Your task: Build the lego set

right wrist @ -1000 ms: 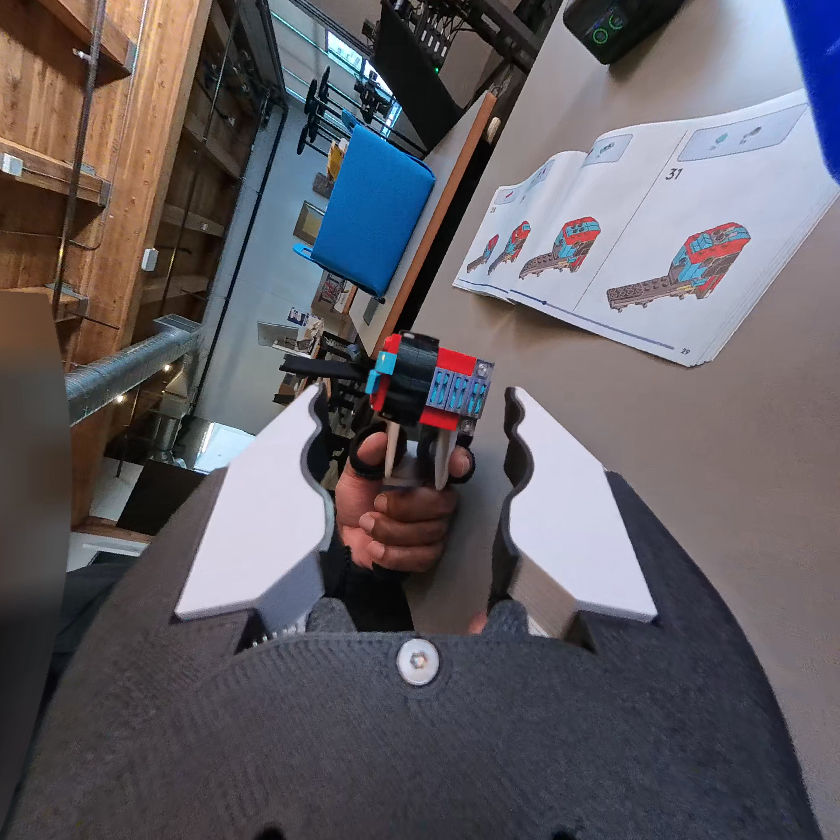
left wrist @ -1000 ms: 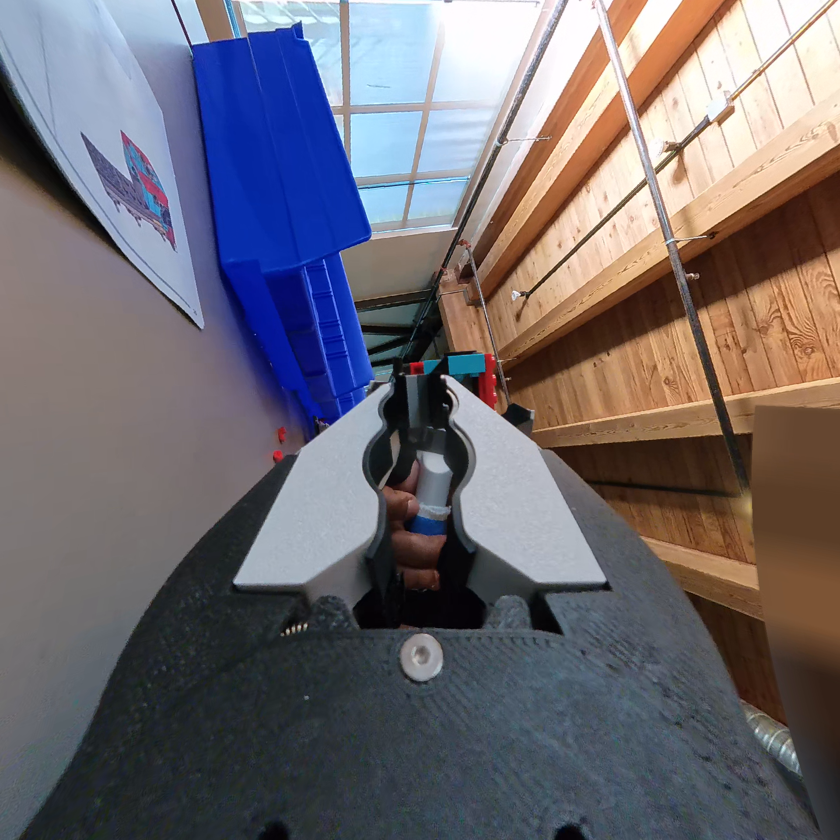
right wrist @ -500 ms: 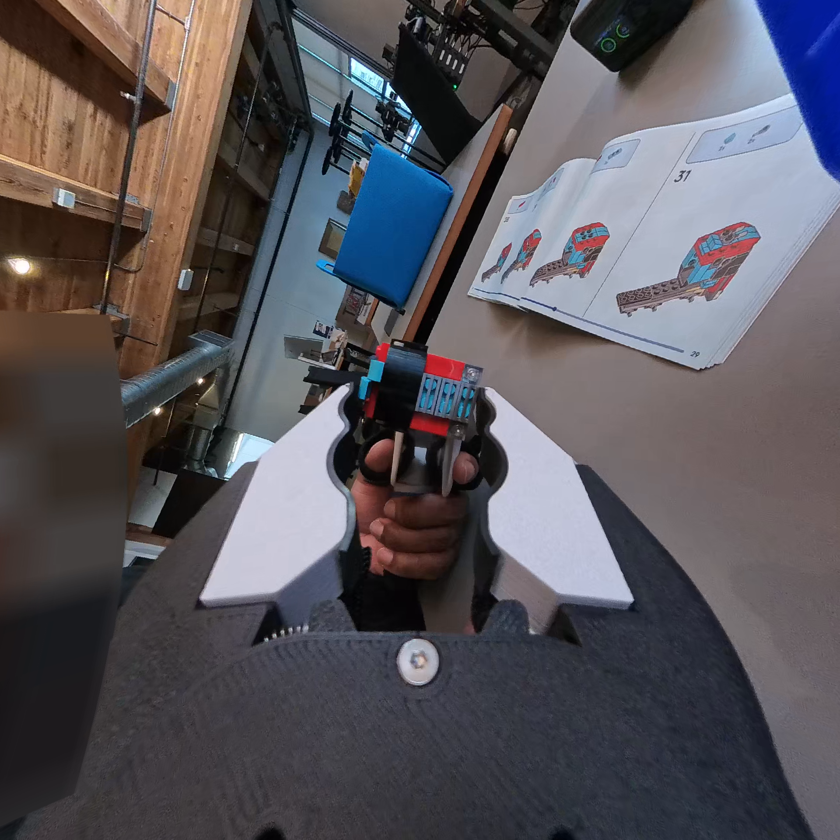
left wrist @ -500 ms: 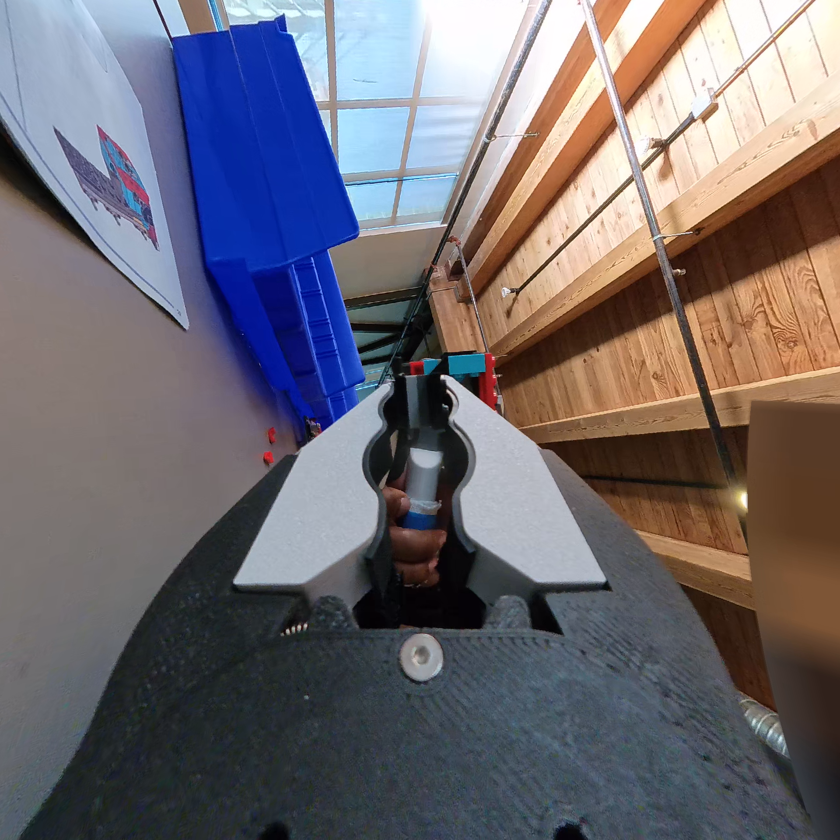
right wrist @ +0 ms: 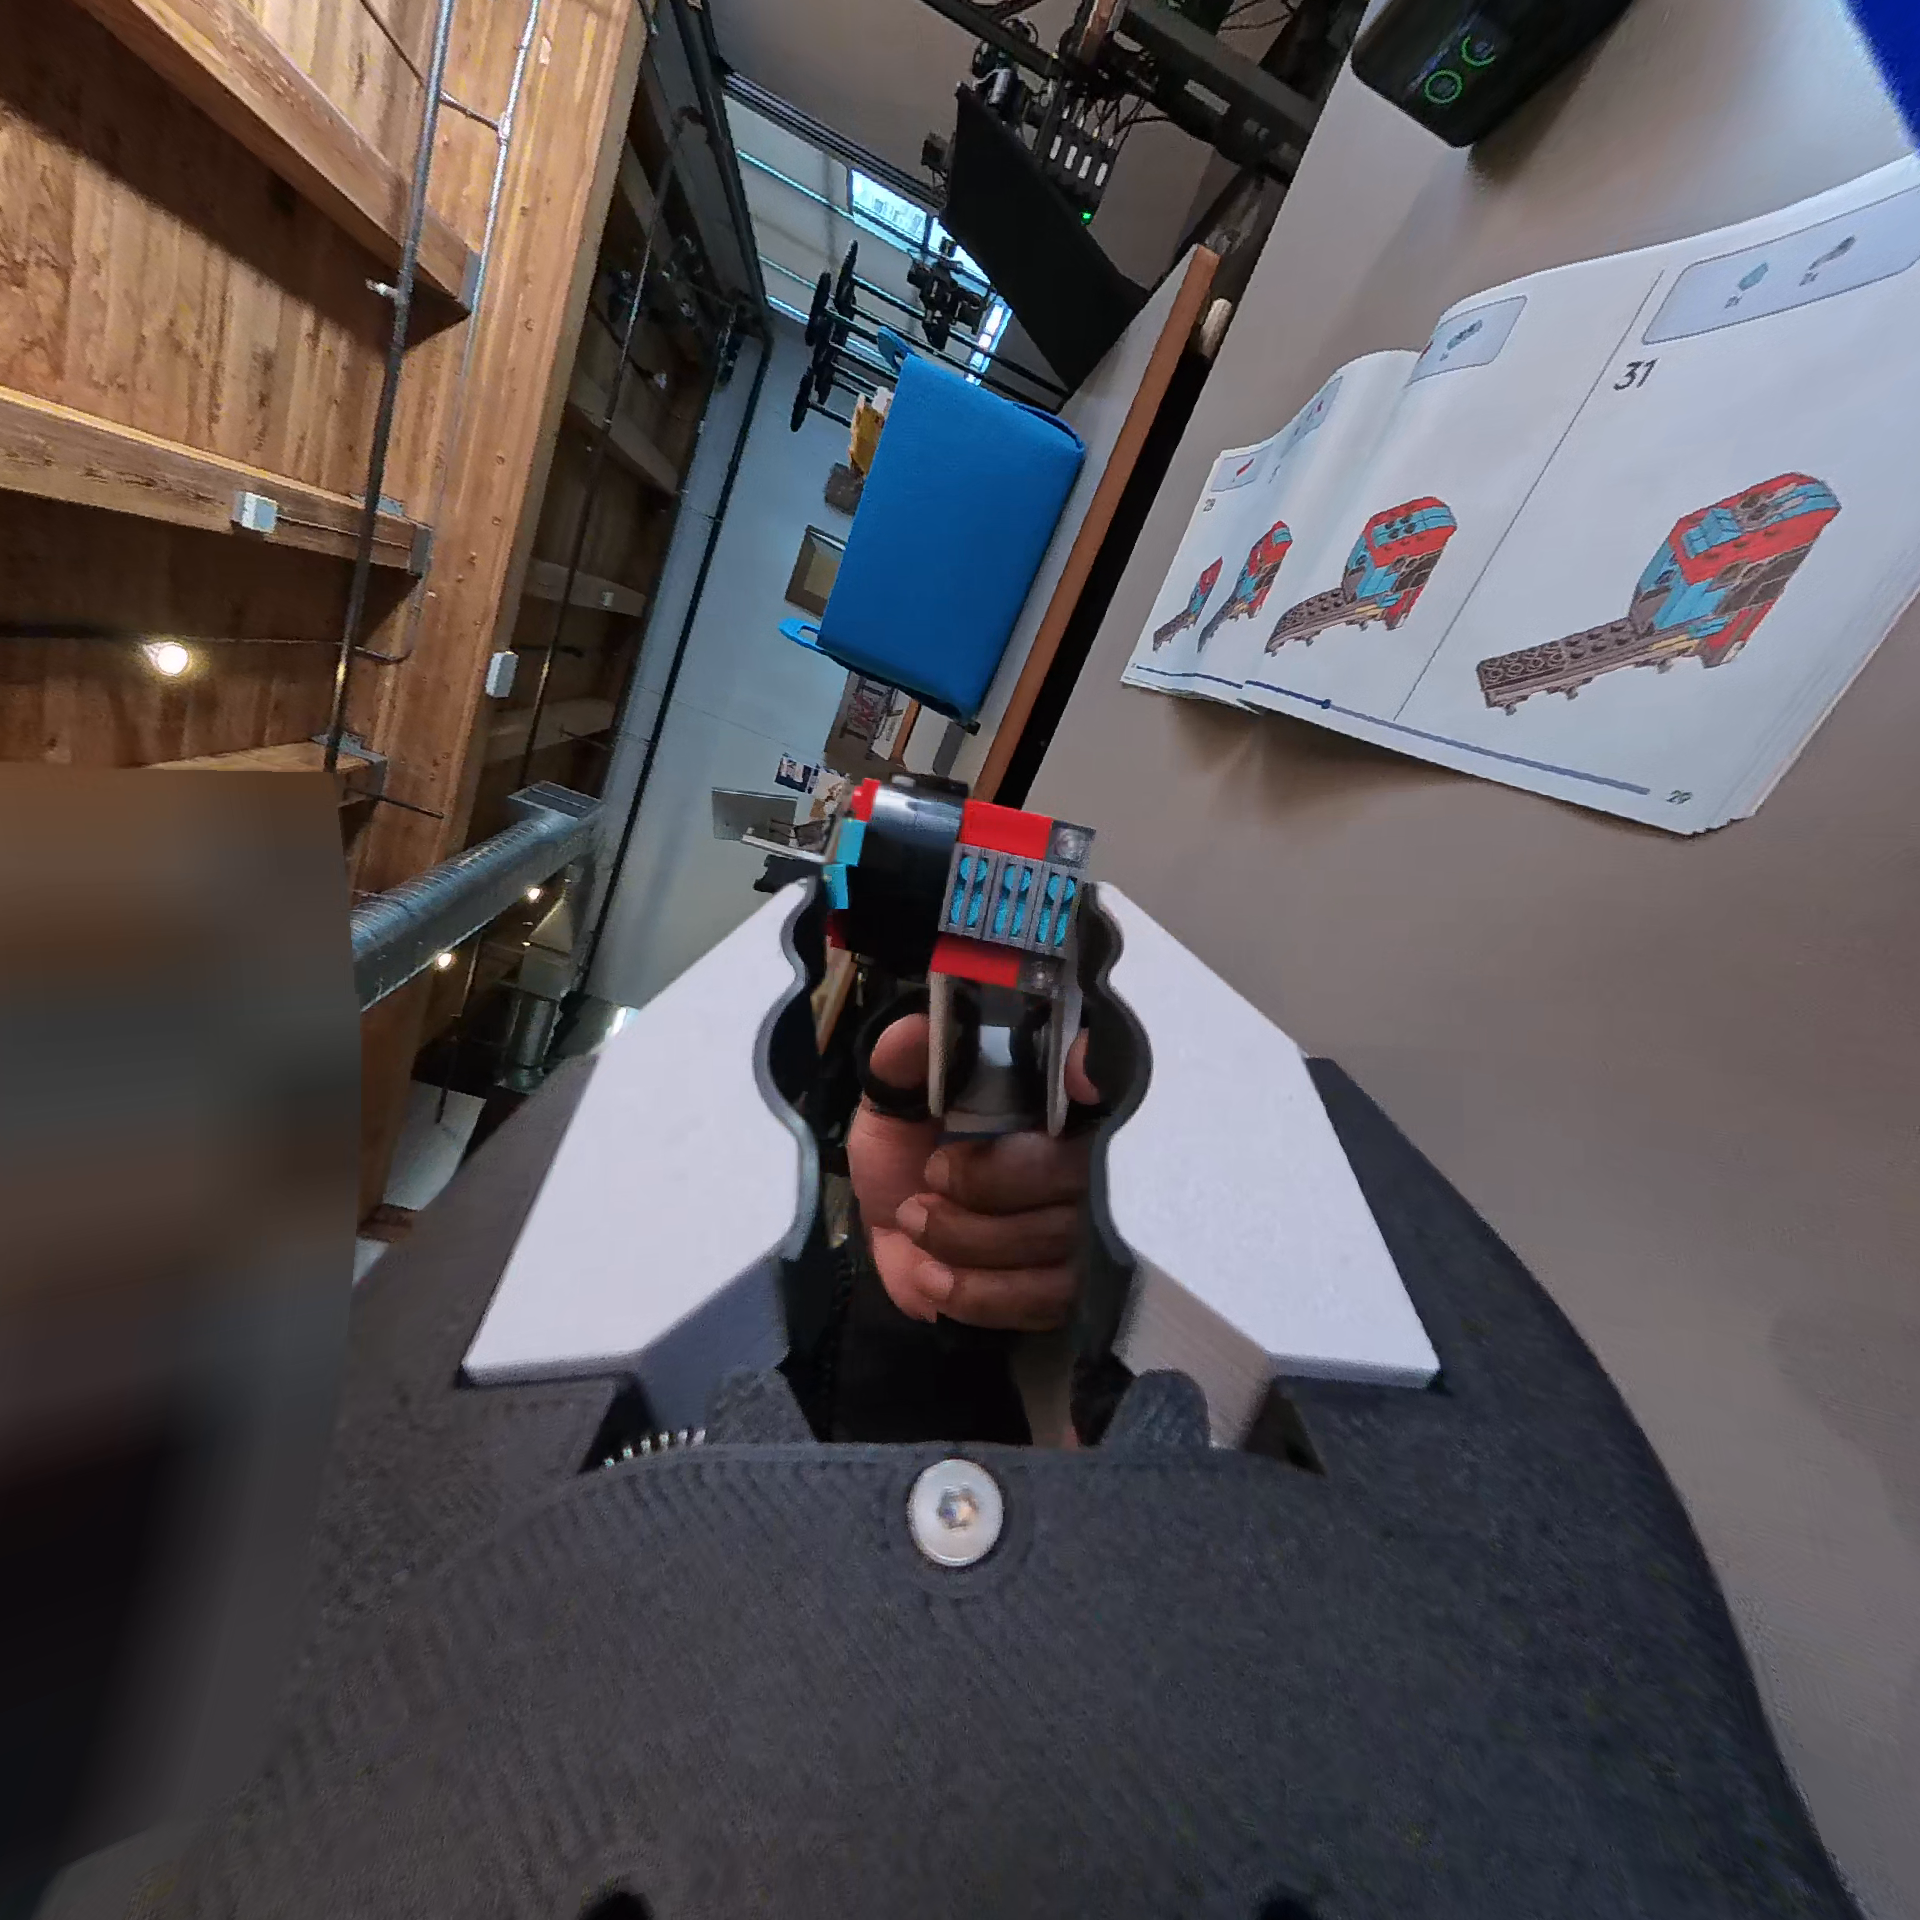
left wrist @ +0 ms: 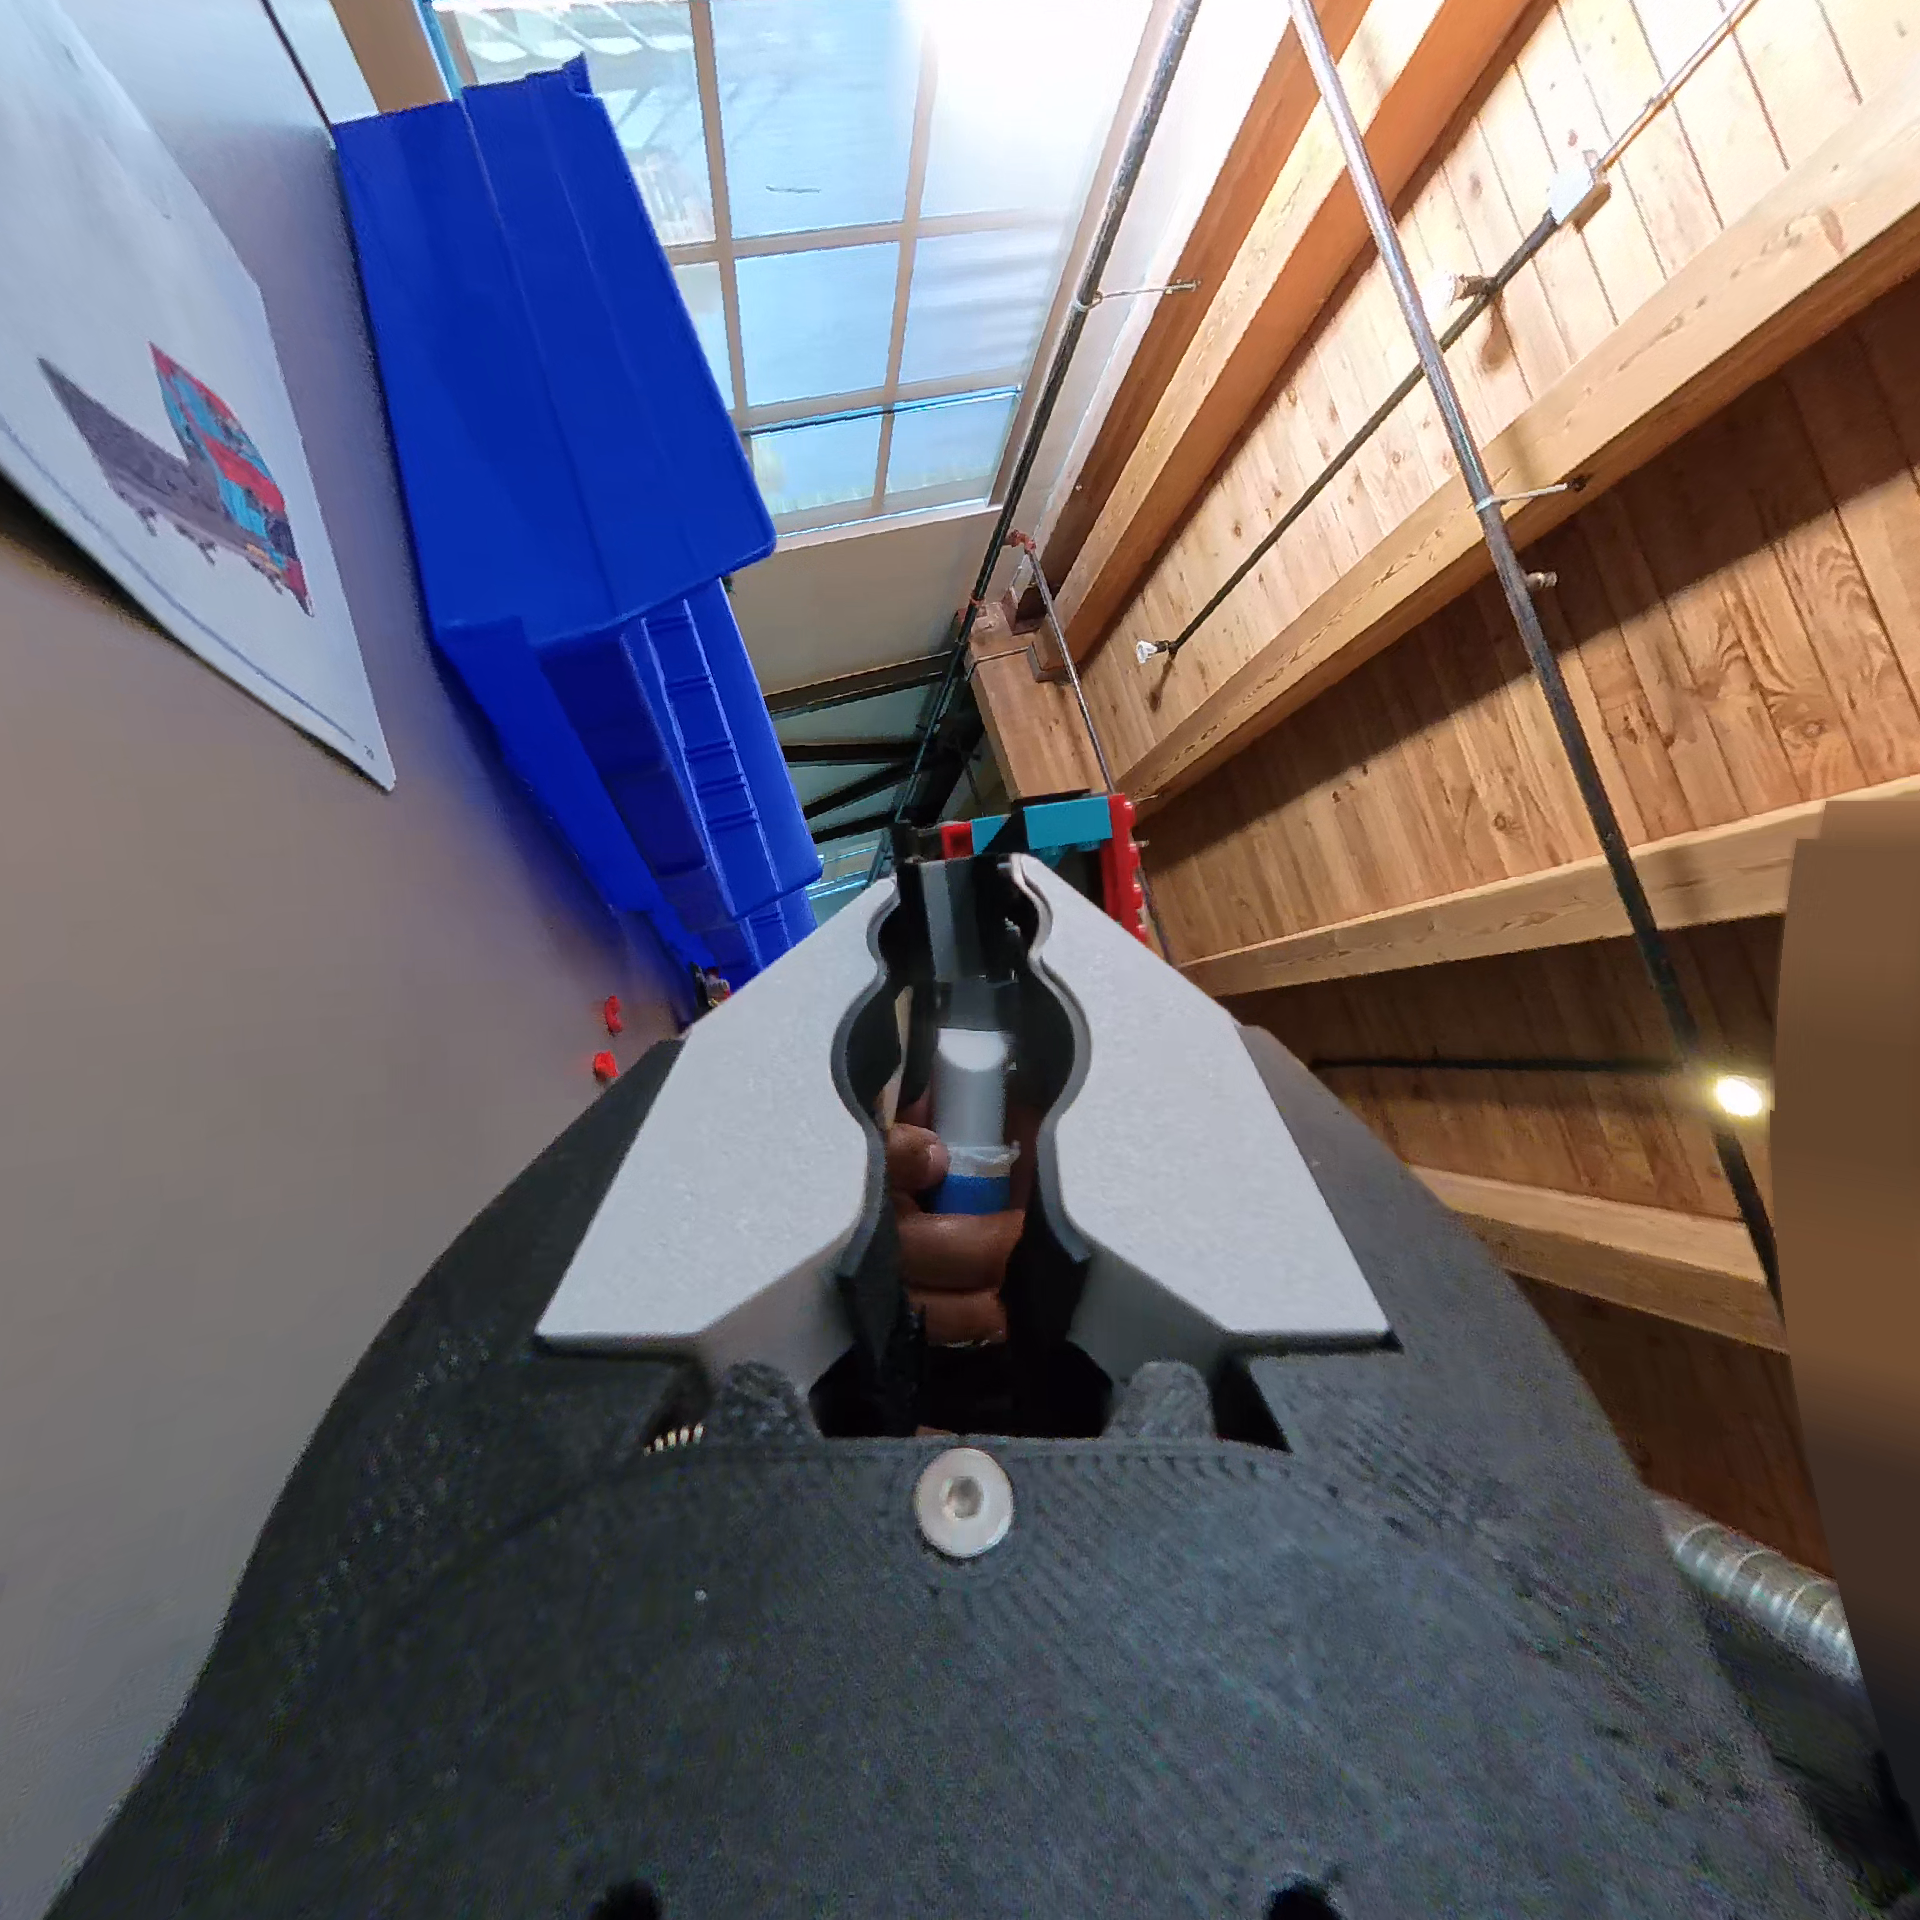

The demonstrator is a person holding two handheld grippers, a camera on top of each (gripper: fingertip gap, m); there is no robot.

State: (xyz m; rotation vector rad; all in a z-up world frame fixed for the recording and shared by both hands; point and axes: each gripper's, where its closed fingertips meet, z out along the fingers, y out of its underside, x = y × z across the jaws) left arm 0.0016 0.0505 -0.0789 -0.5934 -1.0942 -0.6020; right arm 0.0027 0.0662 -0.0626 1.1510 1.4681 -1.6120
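The lego model (right wrist: 961, 894), red, teal, black and dark grey, is held up in the air between both grippers. My right gripper (right wrist: 945, 904) is shut on its sides. Behind it, the left gripper's white fingers (right wrist: 940, 1049) and a hand (right wrist: 977, 1226) show. In the left wrist view my left gripper (left wrist: 961, 883) is shut on the model's dark grey end (left wrist: 951, 920). The model's teal and red parts (left wrist: 1075, 831) stick out past the tips. The right gripper's handle (left wrist: 971, 1091) and a hand show between my jaws.
The open instruction booklet (right wrist: 1558, 540) lies on the grey table (right wrist: 1507, 1195), and also shows in the left wrist view (left wrist: 156, 416). Blue bins (left wrist: 561, 416) stand beside it. Small red pieces (left wrist: 603, 1060) lie near the bins. A black device (right wrist: 1475, 62) sits farther off. My left and right fingertips are right by each other.
My right gripper went from wide open to shut around the lego model. My left gripper stayed shut on it and barely moved.
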